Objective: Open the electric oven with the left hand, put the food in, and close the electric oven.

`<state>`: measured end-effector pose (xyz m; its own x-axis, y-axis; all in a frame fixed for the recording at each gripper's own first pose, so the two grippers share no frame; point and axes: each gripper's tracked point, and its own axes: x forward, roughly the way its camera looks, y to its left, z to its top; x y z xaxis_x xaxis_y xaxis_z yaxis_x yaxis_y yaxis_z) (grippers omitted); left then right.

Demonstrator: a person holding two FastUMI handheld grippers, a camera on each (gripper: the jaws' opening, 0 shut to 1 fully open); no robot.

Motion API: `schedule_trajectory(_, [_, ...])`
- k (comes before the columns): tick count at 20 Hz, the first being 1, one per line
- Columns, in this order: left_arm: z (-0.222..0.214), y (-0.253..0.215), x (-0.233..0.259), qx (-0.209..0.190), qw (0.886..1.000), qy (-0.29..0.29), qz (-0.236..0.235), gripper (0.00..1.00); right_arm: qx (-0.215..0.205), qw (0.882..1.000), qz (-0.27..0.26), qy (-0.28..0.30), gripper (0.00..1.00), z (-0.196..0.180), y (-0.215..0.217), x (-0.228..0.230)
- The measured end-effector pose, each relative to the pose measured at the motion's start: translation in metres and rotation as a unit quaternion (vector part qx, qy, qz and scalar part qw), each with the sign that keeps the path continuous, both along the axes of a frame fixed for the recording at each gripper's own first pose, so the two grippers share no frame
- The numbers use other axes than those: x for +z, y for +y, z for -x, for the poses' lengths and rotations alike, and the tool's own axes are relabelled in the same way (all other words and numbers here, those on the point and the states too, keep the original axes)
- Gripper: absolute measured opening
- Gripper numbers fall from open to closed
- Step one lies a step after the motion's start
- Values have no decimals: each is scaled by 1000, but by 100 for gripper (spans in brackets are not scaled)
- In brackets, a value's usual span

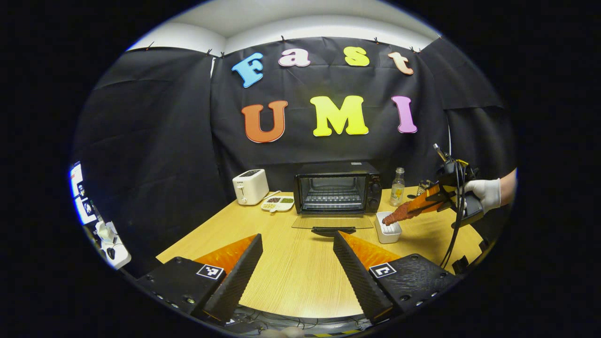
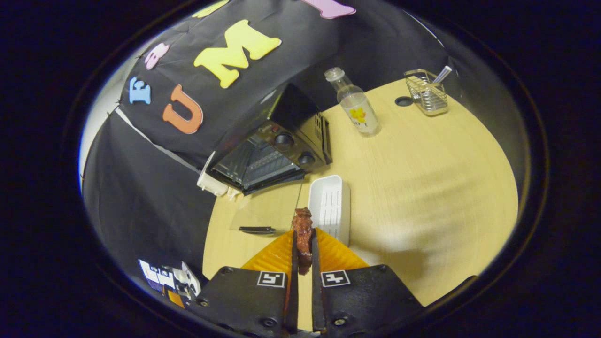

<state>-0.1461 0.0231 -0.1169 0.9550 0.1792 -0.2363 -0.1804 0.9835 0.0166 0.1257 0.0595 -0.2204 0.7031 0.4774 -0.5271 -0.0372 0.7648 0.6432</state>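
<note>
Your left hand-held gripper [image 1: 296,263] hangs released above the near edge of the wooden table [image 1: 300,272], its two fingers spread wide with nothing between them. Straight ahead of it the electric oven [image 1: 336,188] stands at the back of the table with its glass door [image 1: 332,221] folded down flat and the wire rack visible inside. To the oven's left sit a white toaster [image 1: 250,186] and a small divided dish [image 1: 278,203]; to its right stands a clear bottle [image 1: 397,188].

Your right hand-held gripper [image 2: 303,249] is clenched on the food [image 2: 303,234], a dark reddish-brown piece of meat pinched between both fingers and sticking out past the tips. In the left gripper view you see that gripper held by your white-gloved hand [image 1: 486,193], with the food poised just above the white tray [image 1: 389,229], which sits just beside the lowered door. A wire basket [image 2: 426,92] stands near the bottle at the far side of the table.
</note>
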Motion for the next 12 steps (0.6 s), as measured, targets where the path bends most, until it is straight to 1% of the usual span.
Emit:
schedule_trajectory(3, [26,17,2,-6,1000,-5,4,97,-40,998,-41,-31,14,19,24,35])
schedule_trajectory(6, [42,35,2,-16,1000,-6,5,97,-88,990,-101,-49,14,28,57,56])
schedule_trajectory(9, [56,53,2,-20,1000,-4,5,97,-131,979,-147,-52,14,20,92,60])
schedule_trajectory(12, [62,64,3,-16,1000,-2,11,96,-157,972,-171,-48,14,2,122,53])
